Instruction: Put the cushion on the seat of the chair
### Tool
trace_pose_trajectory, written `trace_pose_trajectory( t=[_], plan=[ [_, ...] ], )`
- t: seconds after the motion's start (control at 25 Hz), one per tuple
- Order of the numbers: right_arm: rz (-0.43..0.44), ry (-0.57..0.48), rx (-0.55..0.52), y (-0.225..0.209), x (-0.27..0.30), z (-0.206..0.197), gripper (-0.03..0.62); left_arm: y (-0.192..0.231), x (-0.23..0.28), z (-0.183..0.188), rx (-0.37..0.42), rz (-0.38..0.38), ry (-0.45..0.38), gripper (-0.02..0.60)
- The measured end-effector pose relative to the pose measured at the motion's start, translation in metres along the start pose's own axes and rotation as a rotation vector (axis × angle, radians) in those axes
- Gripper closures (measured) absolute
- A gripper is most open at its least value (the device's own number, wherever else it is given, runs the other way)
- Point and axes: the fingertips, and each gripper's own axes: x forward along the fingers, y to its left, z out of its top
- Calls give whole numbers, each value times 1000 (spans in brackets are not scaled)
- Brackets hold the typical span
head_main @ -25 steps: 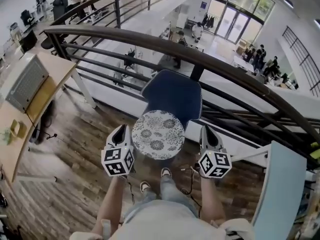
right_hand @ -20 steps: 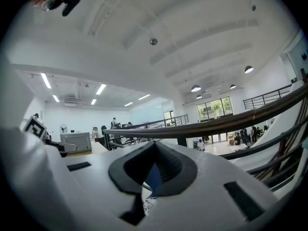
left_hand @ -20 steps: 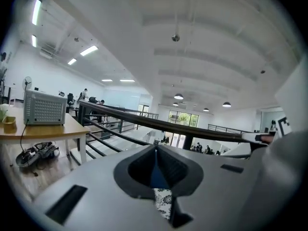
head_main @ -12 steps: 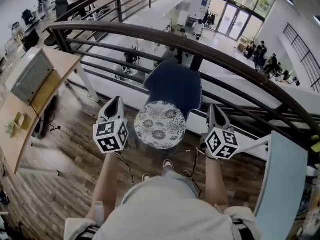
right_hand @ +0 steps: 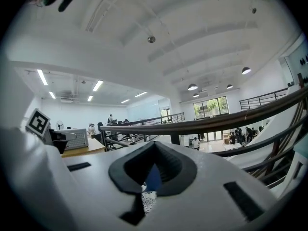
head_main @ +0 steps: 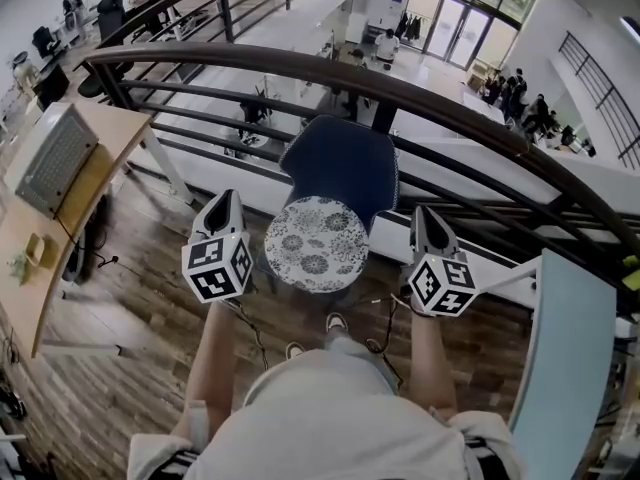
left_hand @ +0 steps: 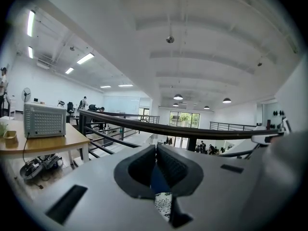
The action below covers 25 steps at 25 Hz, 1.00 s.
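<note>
Cushion (head_main: 316,243) and chair (head_main: 335,168) sit in the middle of the head view: the round, floral-patterned cushion lies flat on the seat of the dark blue chair, whose back rises behind it against a dark curved railing (head_main: 420,98). The left gripper (head_main: 228,204) hangs just to the left of the cushion and the right gripper (head_main: 421,215) just to its right, both clear of it, noses pointing forward, marker cubes toward the person. A wooden desk (head_main: 95,173) with a grey perforated box (head_main: 48,158) on it stands at the far left on the wood-plank floor (head_main: 140,358), and a pale blue panel (head_main: 562,368) stands at the right edge. The person's shoe (head_main: 335,321) shows below the seat. In the left gripper view, the left gripper (left_hand: 156,147) has its dark ribbed pads pressed together at the tip with nothing pinched — through the slot beneath them show a strip of the blue chair (left_hand: 158,177) and a sliver of the patterned cushion (left_hand: 163,203); the desk (left_hand: 53,141) and grey box (left_hand: 44,121) stand to the left, and the railing (left_hand: 144,126) runs across behind. In the right gripper view, the right gripper (right_hand: 154,145) is likewise closed on nothing, pads meeting at the tip, with blue chair (right_hand: 153,177) and a scrap of cushion (right_hand: 148,201) visible below them, and the railing (right_hand: 216,124) beyond.
</note>
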Motion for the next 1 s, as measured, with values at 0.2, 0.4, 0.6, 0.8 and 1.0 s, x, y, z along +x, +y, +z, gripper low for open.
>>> trace_pose_trajectory(
  t=[0.2, 0.4, 0.6, 0.8, 1.0],
  plan=[
    [-16, 10, -30, -2, 0, -2, 592, -3, 4, -6, -4, -6, 15, 571],
    [-24, 21, -28, -4, 1, -6, 592, -2, 7, -12, -15, -8, 25, 571],
    [-26, 27, -25, -4, 2, -7, 592, -1, 8, -16, -19, -7, 35, 571],
    [-23, 31, -32, 0, 5, -7, 592, 2, 10, -22, -32, -6, 47, 571],
    [-24, 40, -31, -1, 4, -8, 592, -2, 11, -28, -36, -14, 63, 571]
  ],
)
